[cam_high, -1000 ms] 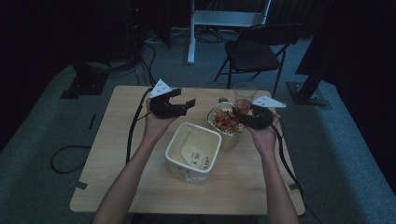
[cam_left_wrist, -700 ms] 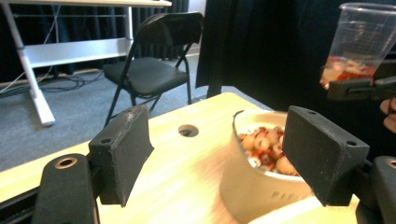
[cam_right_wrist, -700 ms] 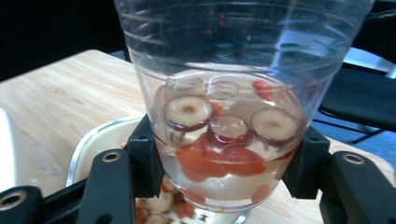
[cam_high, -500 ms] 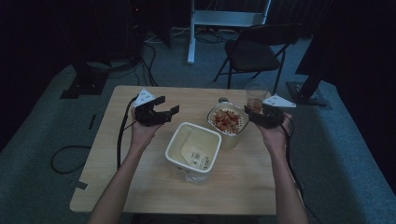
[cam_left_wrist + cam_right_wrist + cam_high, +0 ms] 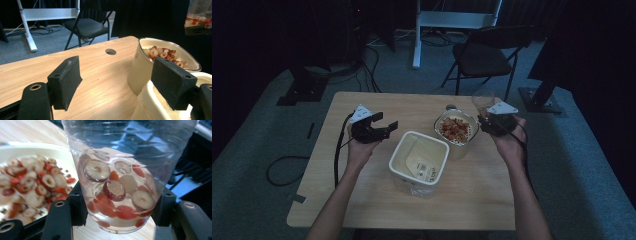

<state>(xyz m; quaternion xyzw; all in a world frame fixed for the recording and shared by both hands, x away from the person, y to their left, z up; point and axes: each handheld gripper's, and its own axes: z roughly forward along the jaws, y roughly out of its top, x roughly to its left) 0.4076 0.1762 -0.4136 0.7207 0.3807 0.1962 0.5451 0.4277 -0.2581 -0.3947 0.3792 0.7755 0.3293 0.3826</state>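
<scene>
At the left of the high view, the left gripper (image 5: 379, 131) sits a little lower and nearer the table's middle than half a second ago, its jaws now pointing right toward the containers. Its jaws stand wide apart with nothing between them; in the left gripper view (image 5: 115, 85) bare wooden table (image 5: 100, 75) shows through the gap, and the right-hand jaw overlaps the rim of the nearest tub.

At centre frame, the square cream tub (image 5: 418, 157) lies where it lay before, with pale contents and a label inside. Just beyond it to the upper right, touching or nearly so, stands the cream bowl (image 5: 455, 129) heaped with red and pale sliced rings, also unmoved.

At the right, the right gripper (image 5: 492, 121) has drifted slightly outward from the bowl and holds a clear plastic cup (image 5: 482, 100) upright. In the right gripper view the jaws clamp the lower wall of the cup (image 5: 120, 182), which carries sliced rings and red pieces in its bottom third.
</scene>
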